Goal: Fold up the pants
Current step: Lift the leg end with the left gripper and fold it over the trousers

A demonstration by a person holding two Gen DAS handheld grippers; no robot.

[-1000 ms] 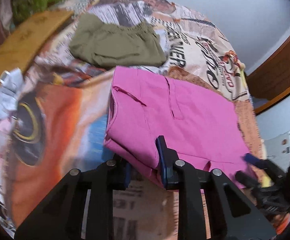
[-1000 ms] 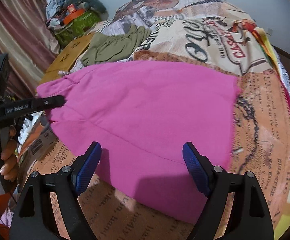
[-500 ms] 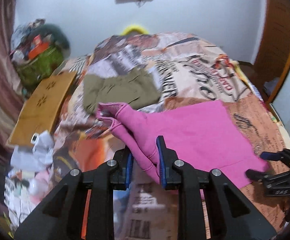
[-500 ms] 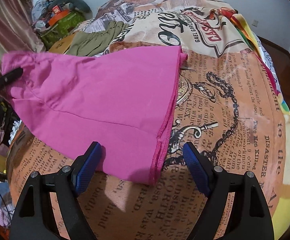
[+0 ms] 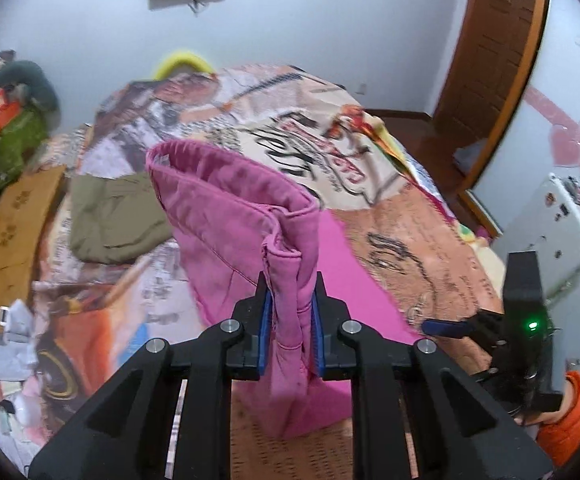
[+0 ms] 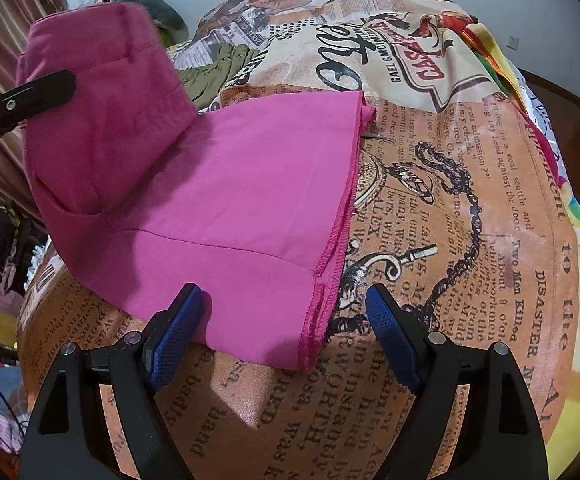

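Pink pants (image 5: 242,216) lie on the printed bedspread, their waist end lifted off the bed. My left gripper (image 5: 290,320) is shut on a bunched fold of that pink fabric, its jaws still closing, and holds it up in the air. In the right wrist view the raised waist (image 6: 102,92) hangs at the upper left with the left gripper's finger against it, while the leg end (image 6: 274,200) lies flat. My right gripper (image 6: 286,320) stands open low over the hem corner, pads apart, touching nothing.
Folded olive-green pants (image 5: 114,216) lie further back on the bed. A brown cardboard piece (image 5: 10,232) and clutter sit at the left edge. A wooden door (image 5: 490,60) and a white box (image 5: 554,224) stand to the right. The bedspread (image 6: 470,240) is bare right of the hem.
My left gripper has lifted the waist end up and carried it over towards the leg end, bunching the cloth. The right gripper shifted to the hem corner and stayed open.
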